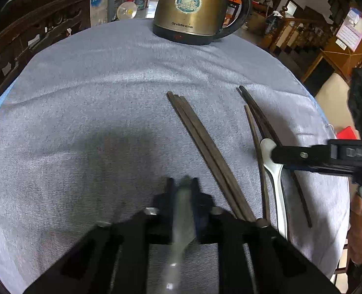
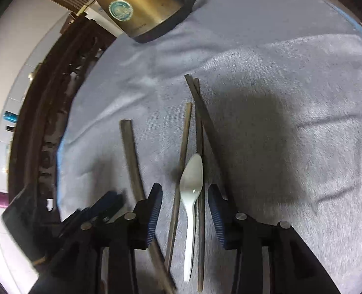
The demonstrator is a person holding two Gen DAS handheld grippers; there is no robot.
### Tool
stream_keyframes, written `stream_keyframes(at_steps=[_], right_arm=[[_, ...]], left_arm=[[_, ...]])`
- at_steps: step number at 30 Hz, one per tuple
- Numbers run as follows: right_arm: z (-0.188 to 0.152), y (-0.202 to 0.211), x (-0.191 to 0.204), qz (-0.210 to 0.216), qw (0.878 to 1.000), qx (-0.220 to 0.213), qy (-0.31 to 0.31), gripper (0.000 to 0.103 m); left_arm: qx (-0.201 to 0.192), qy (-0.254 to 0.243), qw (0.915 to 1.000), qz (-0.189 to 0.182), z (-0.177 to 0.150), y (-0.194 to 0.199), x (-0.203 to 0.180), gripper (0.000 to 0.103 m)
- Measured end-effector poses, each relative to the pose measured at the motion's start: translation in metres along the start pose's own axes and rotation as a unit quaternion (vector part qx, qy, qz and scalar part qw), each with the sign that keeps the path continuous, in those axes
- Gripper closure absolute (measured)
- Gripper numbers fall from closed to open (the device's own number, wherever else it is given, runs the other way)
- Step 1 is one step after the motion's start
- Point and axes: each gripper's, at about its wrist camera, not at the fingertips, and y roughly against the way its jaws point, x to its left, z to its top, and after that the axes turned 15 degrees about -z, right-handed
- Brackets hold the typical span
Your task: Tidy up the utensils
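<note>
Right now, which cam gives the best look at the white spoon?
Right wrist. The white spoon lies almost whole on the cloth, bowl and handle centred between the open right claw fingers. In the left wrist view the spoon sits at the right side, its bowl partly covered by the right claw's finger.

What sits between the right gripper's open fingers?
In the right wrist view, a white plastic spoon and two dark chopsticks lie on the cloth between the right gripper's fingers, untouched.

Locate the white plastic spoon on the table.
The white plastic spoon lies on the grey cloth among dark chopsticks, between the right gripper's open jaws.
</note>
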Motion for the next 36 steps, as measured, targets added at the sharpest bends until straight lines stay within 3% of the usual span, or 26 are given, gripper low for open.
stream_keyframes(at_steps=[3, 4, 5, 6, 11, 16, 17, 18, 20, 23, 24, 25, 31, 36], right_arm=[[0.001, 0.0, 0.011, -0.038, 0.999, -0.028, 0.02, 0.063], [0.0, -0.001, 0.017, -0.05, 0.998, -0.032, 0.031, 0.068], [0.0, 0.001, 0.014, -0.057, 0.997, -0.036, 0.037, 0.081], [-0.002, 0.001, 0.017, -0.067, 0.996, -0.038, 0.048, 0.082], [-0.009, 0.011, 0.006, -0.035, 0.998, -0.044, 0.042, 0.095], [-0.021, 0.029, -0.011, 0.01, 0.998, -0.053, 0.029, 0.095], [-0.025, 0.032, -0.014, 0.02, 0.998, -0.054, 0.026, 0.095], [-0.03, 0.035, -0.018, 0.034, 0.998, -0.055, 0.022, 0.095], [-0.038, 0.04, -0.026, 0.059, 0.997, -0.056, 0.012, 0.095], [-0.05, 0.044, -0.034, 0.094, 0.994, -0.058, -0.012, 0.095], [-0.053, 0.047, -0.036, 0.103, 0.993, -0.06, -0.019, 0.095], [-0.057, 0.049, -0.04, 0.111, 0.991, -0.064, -0.023, 0.095], [-0.073, 0.07, -0.053, 0.138, 0.984, -0.104, -0.037, 0.095], [-0.094, 0.109, -0.049, 0.169, 0.969, -0.178, -0.033, 0.095]], left_arm=[[0.001, 0.007, 0.9999, -0.013, -0.002, 0.007, 0.009, 0.1], [0.002, 0.007, 0.9999, -0.013, -0.003, 0.009, 0.01, 0.1], [0.001, 0.006, 0.9999, -0.014, -0.004, 0.013, 0.013, 0.1], [0.0, 0.006, 0.9999, -0.015, -0.004, 0.013, 0.014, 0.1], [-0.015, 0.012, 0.9994, -0.029, -0.006, 0.028, 0.019, 0.1], [-0.009, 0.0, 0.9995, -0.029, -0.009, 0.036, 0.011, 0.1], [-0.004, -0.008, 0.9996, -0.026, -0.01, 0.035, 0.007, 0.093], [0.0, -0.015, 0.9997, -0.021, -0.012, 0.035, 0.004, 0.073], [0.007, -0.038, 0.9992, -0.003, -0.017, 0.031, -0.005, 0.042], [0.031, -0.066, 0.997, 0.025, -0.023, 0.015, -0.011, 0.042], [0.036, -0.067, 0.9967, 0.026, -0.024, 0.012, -0.01, 0.051], [0.027, -0.079, 0.996, 0.033, -0.025, 0.012, -0.012, 0.071], [0.023, -0.08, 0.9961, 0.027, -0.024, 0.018, -0.012, 0.072], [-0.052, -0.052, 0.9972, -0.013, -0.021, 0.065, -0.019, 0.072]])
